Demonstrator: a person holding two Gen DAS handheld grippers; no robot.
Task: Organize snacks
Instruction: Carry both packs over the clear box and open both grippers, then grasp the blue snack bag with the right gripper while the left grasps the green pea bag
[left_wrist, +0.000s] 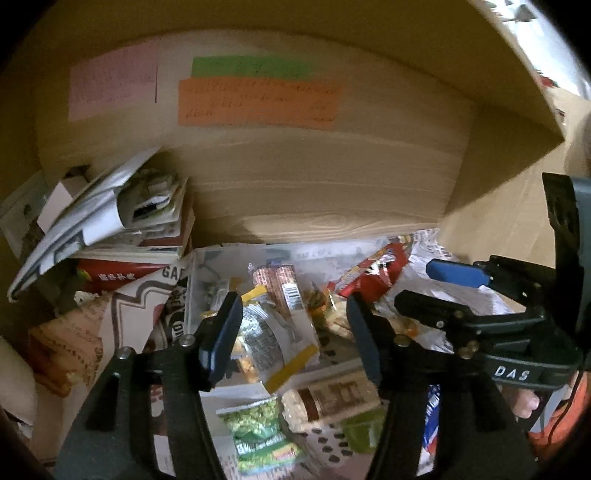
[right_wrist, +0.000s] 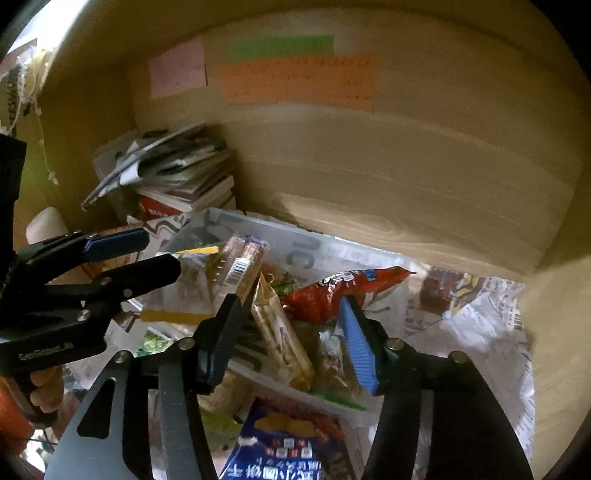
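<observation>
A clear plastic bin sits on newspaper against a wooden back wall, and it also shows in the right wrist view. It holds several snacks: a silver and yellow packet, two brown stick packs and a red bag. My left gripper is open above the bin and holds nothing. My right gripper is open over a tan cracker pack and the red bag. A green pea bag and a blue bag lie in front of the bin.
A stack of books and papers stands at the left of the shelf. Pink, green and orange notes are stuck on the back wall. Newspaper covers the shelf floor on the right. A wooden side wall closes the right.
</observation>
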